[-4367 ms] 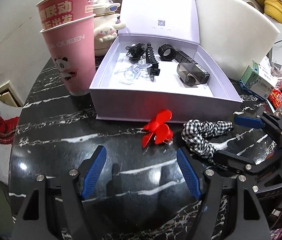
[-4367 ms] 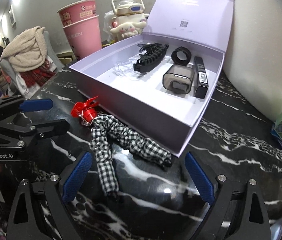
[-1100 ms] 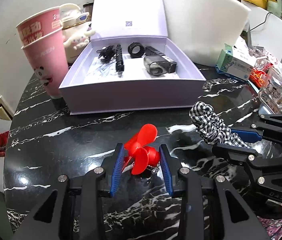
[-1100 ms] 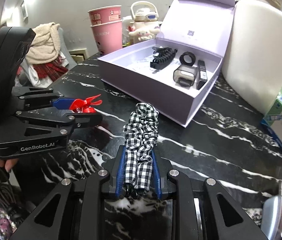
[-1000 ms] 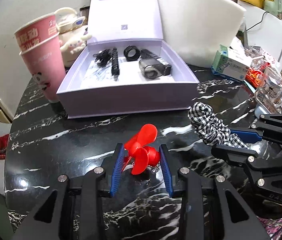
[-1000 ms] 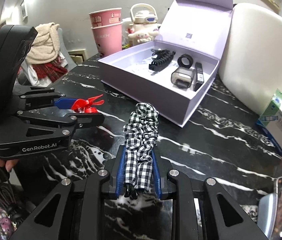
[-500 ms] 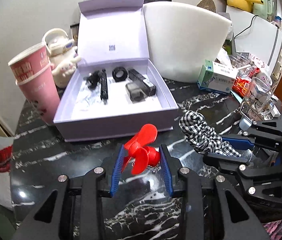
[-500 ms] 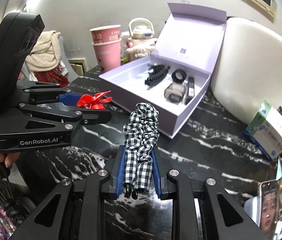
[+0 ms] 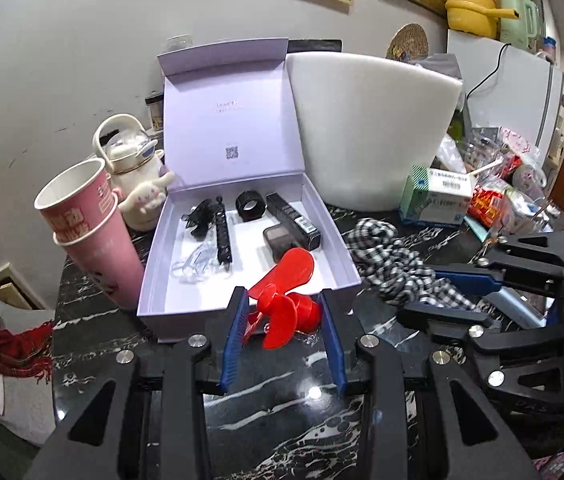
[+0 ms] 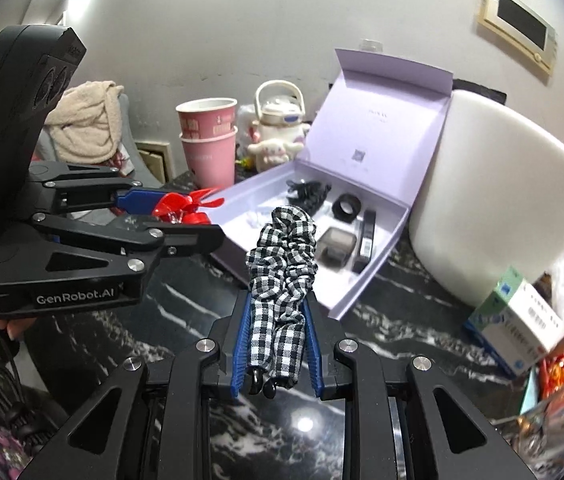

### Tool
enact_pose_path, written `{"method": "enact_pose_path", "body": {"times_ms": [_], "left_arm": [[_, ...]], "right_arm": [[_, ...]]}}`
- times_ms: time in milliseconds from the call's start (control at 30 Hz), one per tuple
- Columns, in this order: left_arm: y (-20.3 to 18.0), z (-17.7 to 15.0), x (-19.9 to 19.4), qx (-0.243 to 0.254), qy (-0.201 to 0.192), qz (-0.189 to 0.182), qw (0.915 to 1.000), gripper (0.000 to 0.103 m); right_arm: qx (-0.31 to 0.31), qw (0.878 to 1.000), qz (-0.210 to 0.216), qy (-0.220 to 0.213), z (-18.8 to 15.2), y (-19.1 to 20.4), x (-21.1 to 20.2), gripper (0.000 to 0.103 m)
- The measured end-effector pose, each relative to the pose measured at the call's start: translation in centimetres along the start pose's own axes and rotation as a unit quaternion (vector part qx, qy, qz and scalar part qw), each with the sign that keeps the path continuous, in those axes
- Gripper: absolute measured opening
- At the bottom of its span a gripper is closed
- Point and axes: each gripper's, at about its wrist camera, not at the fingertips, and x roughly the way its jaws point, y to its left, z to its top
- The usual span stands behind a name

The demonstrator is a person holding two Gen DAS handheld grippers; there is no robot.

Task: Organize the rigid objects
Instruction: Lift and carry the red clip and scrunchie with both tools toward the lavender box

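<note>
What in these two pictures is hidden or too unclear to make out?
- Box lid print: left view, too small to read.
- Clear item in the box: left view, see-through, shape unclear.
- Grey case: left view, partly behind the red fan.
- Checked scrunchie: right view, lower end squeezed between the right gripper pads.

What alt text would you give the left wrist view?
The left tool grips a red propeller-shaped clip in front of an open lilac box holding dark accessories. Beside it, the right tool grips a checked scrunchie.
</note>
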Motion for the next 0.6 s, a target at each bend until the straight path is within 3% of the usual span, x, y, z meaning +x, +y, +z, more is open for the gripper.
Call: {"method": "enact_pose_path", "body": {"times_ms": [600], "left_arm": [[2.5,5.1,1.2,0.006,-0.035,0.026,0.9990,0.035]], "right_arm": [[-0.027,0.999,-0.009,-0.033,5.6,-1.8,1.8,0.024]]}}
